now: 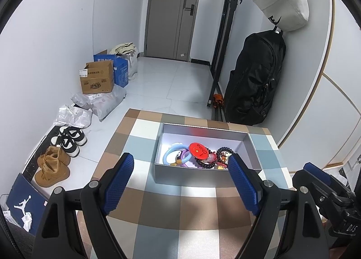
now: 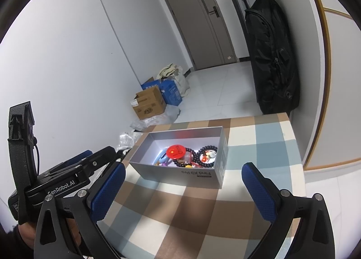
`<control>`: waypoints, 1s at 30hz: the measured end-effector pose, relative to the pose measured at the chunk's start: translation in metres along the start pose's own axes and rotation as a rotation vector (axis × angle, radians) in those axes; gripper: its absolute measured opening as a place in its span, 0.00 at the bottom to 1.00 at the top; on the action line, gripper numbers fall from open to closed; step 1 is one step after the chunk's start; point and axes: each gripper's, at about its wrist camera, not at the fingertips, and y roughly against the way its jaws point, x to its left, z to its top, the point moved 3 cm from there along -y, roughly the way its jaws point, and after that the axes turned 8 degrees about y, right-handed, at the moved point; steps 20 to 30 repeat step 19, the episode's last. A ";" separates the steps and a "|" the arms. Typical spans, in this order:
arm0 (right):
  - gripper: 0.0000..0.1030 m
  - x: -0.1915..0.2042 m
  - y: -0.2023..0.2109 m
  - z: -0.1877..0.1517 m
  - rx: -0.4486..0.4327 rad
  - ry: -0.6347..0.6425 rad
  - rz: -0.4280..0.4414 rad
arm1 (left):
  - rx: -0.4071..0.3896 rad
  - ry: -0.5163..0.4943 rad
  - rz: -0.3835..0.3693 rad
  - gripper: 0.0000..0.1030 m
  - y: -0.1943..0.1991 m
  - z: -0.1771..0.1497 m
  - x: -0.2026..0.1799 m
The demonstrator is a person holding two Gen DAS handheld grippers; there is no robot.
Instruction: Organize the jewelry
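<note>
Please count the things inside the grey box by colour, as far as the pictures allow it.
Inside the grey box, clearly told apart:
Red: 1, round badge
Light blue: 1, ring
Purple: 1, ring
Dark: 2, bead bracelets
Total: 5. Some small trinkets between them are too tangled to count.

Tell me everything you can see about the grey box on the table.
The grey box is an open, lidless rectangular carton, cardboard by the look, with a pale inside. It sits flat on the checked tablecloth. Its front wall reads "Find X9 Pro", upside down. Inside lie bracelets, dark beads and a red badge. Neither gripper touches it.
</note>
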 end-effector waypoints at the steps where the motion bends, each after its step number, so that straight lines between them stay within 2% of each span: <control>1: 1.00 0.000 0.000 0.000 0.000 0.000 0.000 | -0.001 -0.001 0.000 0.80 0.000 0.000 0.000; 30: 1.00 0.002 -0.003 0.000 0.000 -0.019 0.011 | 0.010 0.024 0.010 0.80 -0.005 0.001 0.000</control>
